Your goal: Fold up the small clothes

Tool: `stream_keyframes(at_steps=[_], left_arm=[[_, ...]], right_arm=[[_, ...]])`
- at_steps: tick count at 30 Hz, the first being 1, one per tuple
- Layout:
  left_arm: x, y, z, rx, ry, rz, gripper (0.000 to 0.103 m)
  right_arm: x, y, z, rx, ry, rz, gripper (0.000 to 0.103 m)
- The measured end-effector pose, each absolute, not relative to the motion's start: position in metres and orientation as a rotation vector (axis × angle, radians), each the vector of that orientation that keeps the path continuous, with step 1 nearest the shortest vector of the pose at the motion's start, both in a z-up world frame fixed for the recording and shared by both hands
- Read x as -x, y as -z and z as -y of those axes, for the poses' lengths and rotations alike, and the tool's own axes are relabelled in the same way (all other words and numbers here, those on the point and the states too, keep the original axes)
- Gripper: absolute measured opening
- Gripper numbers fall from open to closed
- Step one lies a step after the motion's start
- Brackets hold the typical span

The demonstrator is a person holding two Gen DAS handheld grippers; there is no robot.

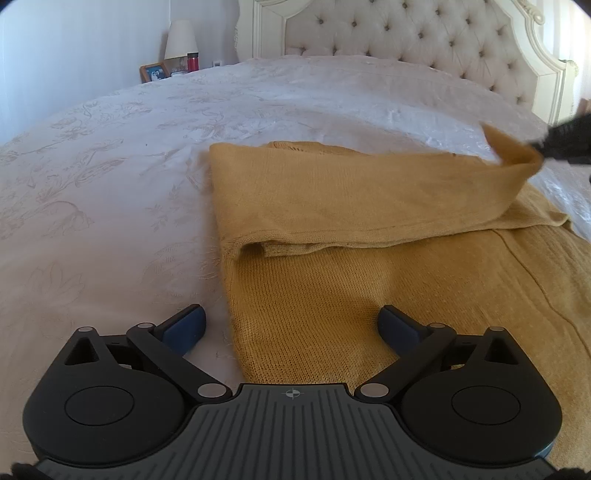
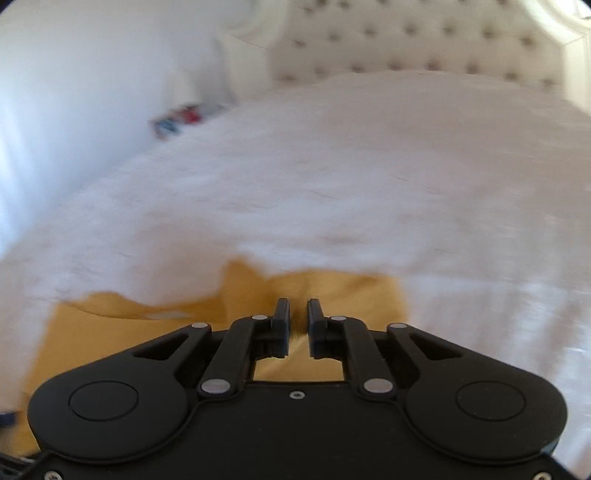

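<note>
Here, a mustard-yellow knitted sweater [image 1: 332, 295] is lying on a bed [image 1: 110, 184] covered with a white floral-embossed bedspread. The garment is sitting toward the near right part of the bed in the left wrist view, its body lying flat and one sleeve [image 1: 369, 199] folded across the chest, the open cuff end resting at the sweater's left edge.

The far end of that sleeve is being lifted off the body at the right edge of the view, where the right gripper [image 1: 565, 144] is showing only as a dark blurred shape touching the raised fabric. In the right wrist view, which is blurred, the right gripper [image 2: 298, 314] is pointing down over yellow knit, its fingers [image 2: 282, 321] standing nearly together with a narrow gap and fabric lying between them; whether the pads are pressing on it cannot be told.

The left gripper [image 1: 291, 325] is hanging over the sweater's near left hem, its blue-padded fingers [image 1: 184, 328] spread wide apart, holding nothing.

Behind the bed, a tufted cream headboard [image 1: 406, 33] is standing. At far left, a lamp [image 1: 180, 38], a framed picture [image 1: 154, 72] and a red container [image 1: 192, 61] are sitting together.
</note>
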State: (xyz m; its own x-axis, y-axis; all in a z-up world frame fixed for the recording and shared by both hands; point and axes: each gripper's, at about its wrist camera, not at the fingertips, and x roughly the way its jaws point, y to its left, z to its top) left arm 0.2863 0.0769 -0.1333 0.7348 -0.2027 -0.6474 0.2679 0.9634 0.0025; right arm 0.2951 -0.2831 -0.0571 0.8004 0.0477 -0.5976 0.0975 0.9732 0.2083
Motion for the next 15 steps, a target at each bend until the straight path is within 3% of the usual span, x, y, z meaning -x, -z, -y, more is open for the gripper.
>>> stream_keyframes(at_steps=[1, 7, 9, 11, 15], left_arm=[[-0.286, 0.133, -0.077, -0.098, 0.259, -0.699, 0.102], [-0.286, 0.133, -0.076, -0.1, 0.257, -0.698, 0.102], [-0.286, 0.133, -0.076, -0.099, 0.258, -0.699, 0.102], [-0.286, 0.133, -0.076, -0.1, 0.258, -0.699, 0.102], [-0.286, 0.133, -0.077, -0.1, 0.258, -0.699, 0.102]], right_arm=[[-0.296, 0.063, 0.287, -0.224, 0.052, -0.682, 0.026], [-0.287, 0.077, 0.311, -0.311, 0.081, -0.692, 0.026], [-0.289, 0.079, 0.314, -0.321, 0.068, -0.689, 0.033], [-0.292, 0.081, 0.312, -0.322, 0.063, -0.682, 0.049], [-0.307, 0.088, 0.307, -0.291, 0.053, -0.699, 0.059]])
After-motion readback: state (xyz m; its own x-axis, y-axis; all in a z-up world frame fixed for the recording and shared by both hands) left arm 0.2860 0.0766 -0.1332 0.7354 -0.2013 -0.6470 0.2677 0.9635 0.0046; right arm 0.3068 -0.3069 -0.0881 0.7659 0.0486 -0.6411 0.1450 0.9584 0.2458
